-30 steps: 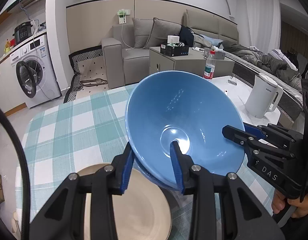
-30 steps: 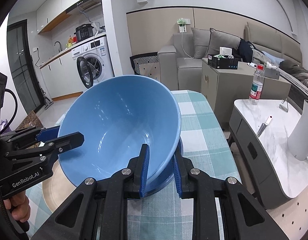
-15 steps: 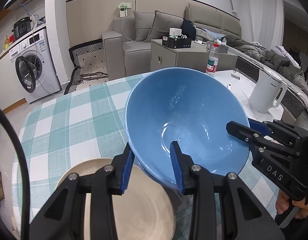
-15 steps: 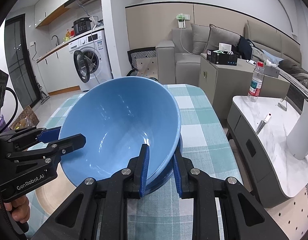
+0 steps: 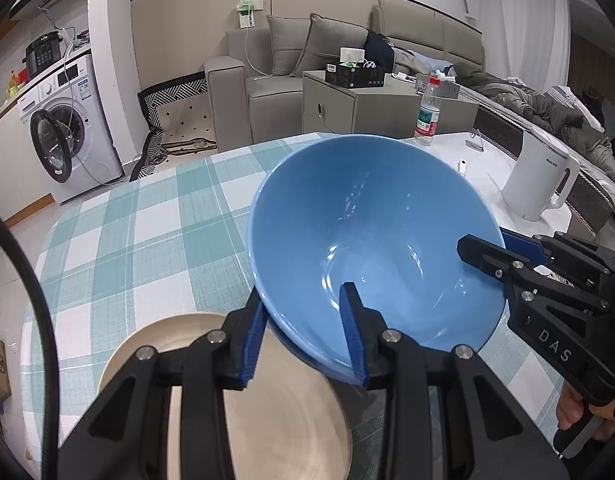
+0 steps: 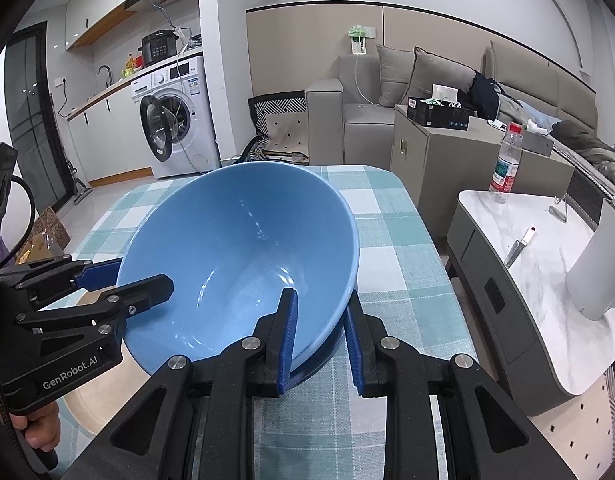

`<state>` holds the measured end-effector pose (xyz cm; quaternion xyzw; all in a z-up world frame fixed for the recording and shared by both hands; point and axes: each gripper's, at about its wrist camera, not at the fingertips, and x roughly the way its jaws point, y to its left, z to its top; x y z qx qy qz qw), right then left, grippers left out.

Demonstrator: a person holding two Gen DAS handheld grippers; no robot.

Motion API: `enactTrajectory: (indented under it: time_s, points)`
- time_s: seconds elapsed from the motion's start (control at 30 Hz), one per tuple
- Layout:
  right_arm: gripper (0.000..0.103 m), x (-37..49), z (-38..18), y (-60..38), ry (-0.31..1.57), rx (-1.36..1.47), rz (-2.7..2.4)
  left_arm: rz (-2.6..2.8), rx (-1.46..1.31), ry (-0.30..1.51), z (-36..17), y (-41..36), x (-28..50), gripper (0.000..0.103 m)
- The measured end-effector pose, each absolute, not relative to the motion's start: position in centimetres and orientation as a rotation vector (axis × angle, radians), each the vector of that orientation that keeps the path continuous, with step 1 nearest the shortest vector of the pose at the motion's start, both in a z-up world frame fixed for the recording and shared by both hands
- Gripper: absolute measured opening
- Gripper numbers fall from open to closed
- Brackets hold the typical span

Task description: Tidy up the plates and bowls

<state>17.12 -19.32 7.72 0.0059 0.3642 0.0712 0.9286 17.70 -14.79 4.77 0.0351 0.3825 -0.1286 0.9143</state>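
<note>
1. Left gripper (image 5: 305,330): clamped on the near rim of the blue bowl (image 5: 371,240), one blue-padded finger inside the wall, the other outside it.
2. Right gripper (image 6: 319,332): clamped on the opposite rim of the same bowl, one finger inside, one outside (seen from the left wrist as a black jaw reaching in from the right edge).
3. Blue bowl: held between both grippers, tilted with its opening toward the cameras, above the checked tablecloth (image 5: 139,240). Possibly a second blue bowl nested beneath, judging by a darker band under the rim in the right wrist view; cannot tell for sure.
4. Beige plate (image 5: 267,412): flat on the tablecloth, just below the left gripper's fingers, partly hidden under the bowl's lower edge; whether bowl and plate touch, cannot tell.
5. Beyond the table's right side: a marble-topped side table (image 6: 547,264) with a white kettle (image 5: 541,176) and a water bottle (image 6: 506,164).
6. Farther back: a grey sofa (image 5: 283,76) and a washing machine (image 6: 175,120) with its door ajar.
</note>
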Motion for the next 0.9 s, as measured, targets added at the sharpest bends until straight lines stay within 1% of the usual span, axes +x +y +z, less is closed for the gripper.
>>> enactTrajectory:
  time_s: [0.57, 0.67, 0.9]
  points:
    - [0.023, 17.51, 6.99, -18.88, 0.760, -0.019, 0.133, -0.242, 0.085, 0.796, 4.17, -14.83, 17.80, 0.035]
    - [0.028, 17.47, 6.90, -18.60, 0.757, -0.043, 0.130, -0.242, 0.082, 0.798, 4.10, -14.77, 17.80, 0.036]
    - [0.032, 17.44, 6.87, -18.72, 0.754, -0.054, 0.120, -0.248, 0.057, 0.808, 4.04, -14.54, 17.77, 0.038]
